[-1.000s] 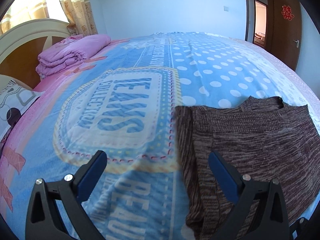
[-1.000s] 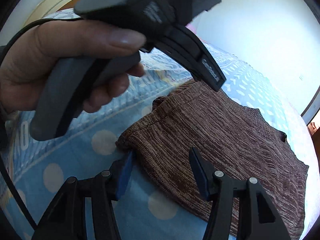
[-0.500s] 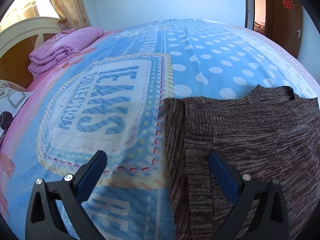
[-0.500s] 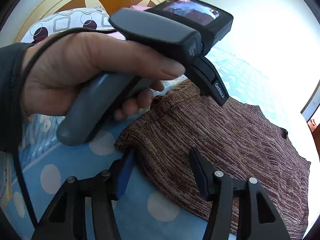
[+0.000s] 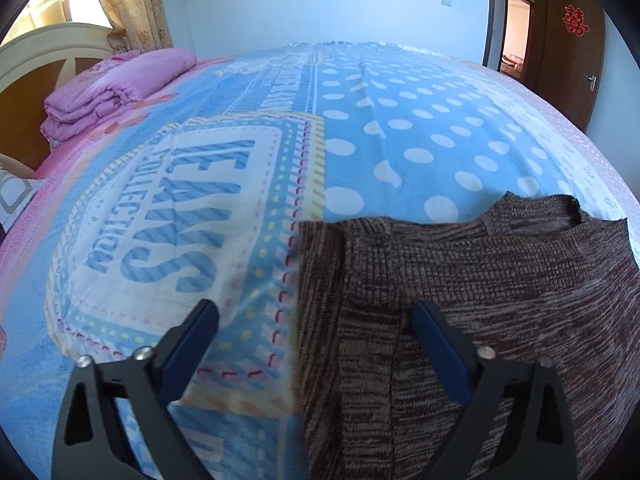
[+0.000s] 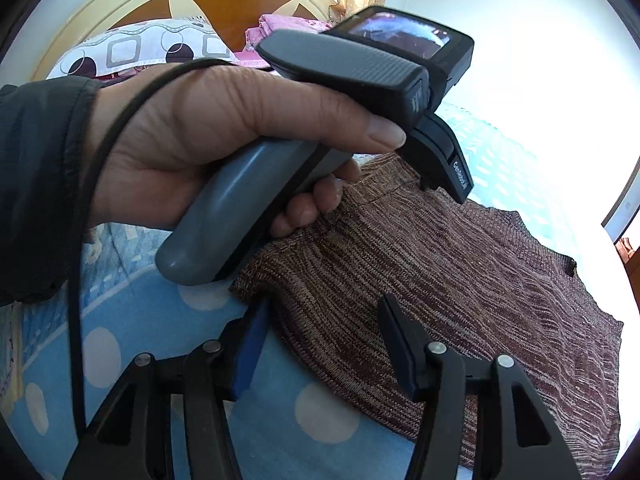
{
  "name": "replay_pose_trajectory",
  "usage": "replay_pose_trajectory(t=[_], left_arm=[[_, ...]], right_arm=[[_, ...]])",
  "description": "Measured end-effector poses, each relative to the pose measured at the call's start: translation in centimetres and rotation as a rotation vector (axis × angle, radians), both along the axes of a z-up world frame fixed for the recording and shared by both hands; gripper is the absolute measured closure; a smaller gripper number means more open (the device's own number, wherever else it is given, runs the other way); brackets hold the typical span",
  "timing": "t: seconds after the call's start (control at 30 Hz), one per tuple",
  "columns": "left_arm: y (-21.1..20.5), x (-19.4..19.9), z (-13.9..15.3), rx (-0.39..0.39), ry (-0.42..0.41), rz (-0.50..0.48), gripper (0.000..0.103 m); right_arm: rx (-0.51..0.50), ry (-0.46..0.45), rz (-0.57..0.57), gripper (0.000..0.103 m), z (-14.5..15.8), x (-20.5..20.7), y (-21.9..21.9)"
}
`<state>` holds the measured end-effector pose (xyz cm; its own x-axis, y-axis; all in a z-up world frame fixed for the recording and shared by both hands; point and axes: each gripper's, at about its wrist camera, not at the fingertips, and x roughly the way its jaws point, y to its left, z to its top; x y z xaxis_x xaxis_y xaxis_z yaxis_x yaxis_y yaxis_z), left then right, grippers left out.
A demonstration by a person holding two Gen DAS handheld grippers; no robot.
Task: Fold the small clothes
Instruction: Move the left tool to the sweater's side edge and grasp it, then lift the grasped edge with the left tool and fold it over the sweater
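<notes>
While the brown knit garment (image 5: 480, 300) lies flat on the bedspread (image 5: 400, 140), the left gripper (image 5: 316, 320), just narrowing, straddles its side edge, still gaping. The right gripper (image 6: 320, 320) brackets a corner half-wide; either could pinch bedspread too, or snag one layer.

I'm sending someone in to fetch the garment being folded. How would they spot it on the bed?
On the big bed with the blue polka-dot bedspread, look at the dotted side, away from the headboard. The brown marled knit sweater lies flat there; the only other fabric pile, the pink folded quilt, sits by the headboard.
</notes>
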<state>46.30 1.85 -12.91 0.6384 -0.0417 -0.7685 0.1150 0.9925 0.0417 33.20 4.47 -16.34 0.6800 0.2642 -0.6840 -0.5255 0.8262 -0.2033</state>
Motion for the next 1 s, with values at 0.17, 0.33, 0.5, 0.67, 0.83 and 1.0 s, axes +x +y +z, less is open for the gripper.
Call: replay_pose_trajectory(t=[0.17, 0.33, 0.5, 0.67, 0.83, 1.0], left_arm=[[0.6, 1.0, -0.4, -0.076, 0.061, -0.023, 0.020], [0.7, 1.2, -0.5, -0.114, 0.085, -0.066, 0.036], [0.2, 0.8, -0.2, -0.140, 0.100, -0.105, 0.072], [-0.3, 0.4, 0.3, -0.132, 0.094, -0.101, 0.084], [-0.3, 0.2, 0.8, -0.118, 0.099, -0.084, 0.087], [-0.6, -0.1, 1.1, -0.084, 0.097, -0.081, 0.087]], right_arm=[[-0.010, -0.014, 0.008, 0.059, -0.1, 0.0, -0.1], [-0.024, -0.013, 0.026, 0.075, -0.5, -0.2, 0.2], [-0.022, -0.013, 0.015, 0.093, -0.6, 0.0, 0.2], [-0.008, -0.016, 0.006, 0.095, -0.3, -0.1, -0.3], [0.013, -0.011, 0.002, 0.095, -0.1, -0.1, -0.8], [0.058, -0.010, -0.013, 0.095, 0.6, 0.0, -2.2]])
